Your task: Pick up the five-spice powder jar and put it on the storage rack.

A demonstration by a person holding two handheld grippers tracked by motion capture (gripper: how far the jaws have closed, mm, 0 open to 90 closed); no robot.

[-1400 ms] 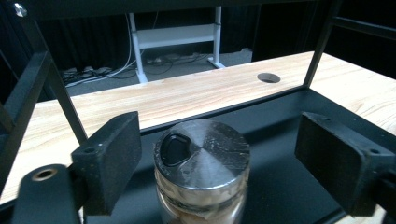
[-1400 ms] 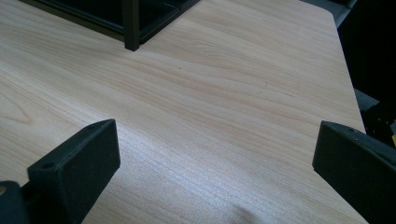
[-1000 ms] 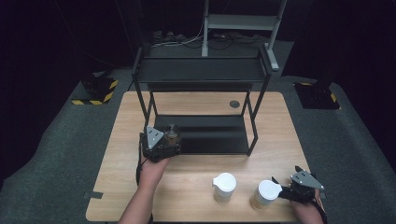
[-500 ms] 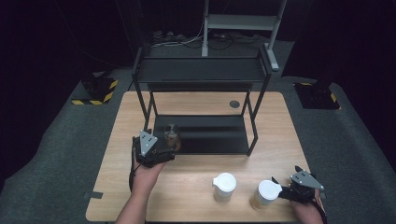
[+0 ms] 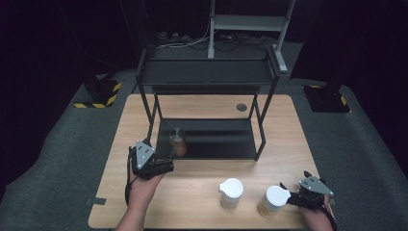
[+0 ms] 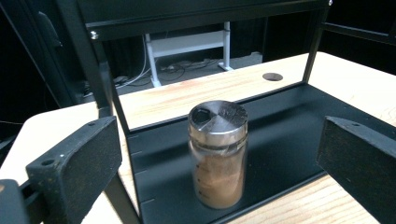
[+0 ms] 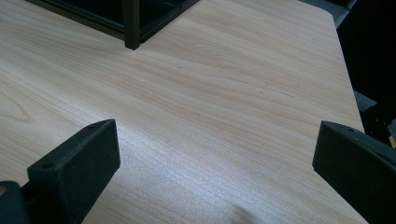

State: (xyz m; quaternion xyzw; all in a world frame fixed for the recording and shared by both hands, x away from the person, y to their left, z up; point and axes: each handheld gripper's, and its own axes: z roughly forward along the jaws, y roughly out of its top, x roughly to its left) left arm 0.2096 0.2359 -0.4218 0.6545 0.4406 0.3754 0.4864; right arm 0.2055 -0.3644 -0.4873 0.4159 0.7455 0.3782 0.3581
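A glass spice jar [image 5: 178, 142] with a metal lid and brown powder stands upright on the lower shelf [image 5: 216, 139] of a black rack, near its front left corner. My left gripper [image 5: 168, 166] sits on the table just in front of that shelf, open and pointed at the jar. In the left gripper view the jar [image 6: 217, 154] stands beyond the wide-apart jaws, touching neither. My right gripper [image 5: 294, 181] is open near the table's front right, beside a white-lidded cup [image 5: 273, 199]. In the right gripper view the right gripper [image 7: 215, 154] has only bare wood between its jaws.
A second white-lidded cup [image 5: 231, 191] stands left of the first, near the front edge. The rack's upper shelf [image 5: 207, 72] overhangs the lower one, and its front right leg [image 7: 131, 23] meets the wooden table [image 5: 202, 207]. A round cable hole [image 5: 241, 107] lies behind the rack.
My left gripper has drawn back from the jar toward the near side of the table. The jar stays on the lower shelf. The right gripper has not moved.
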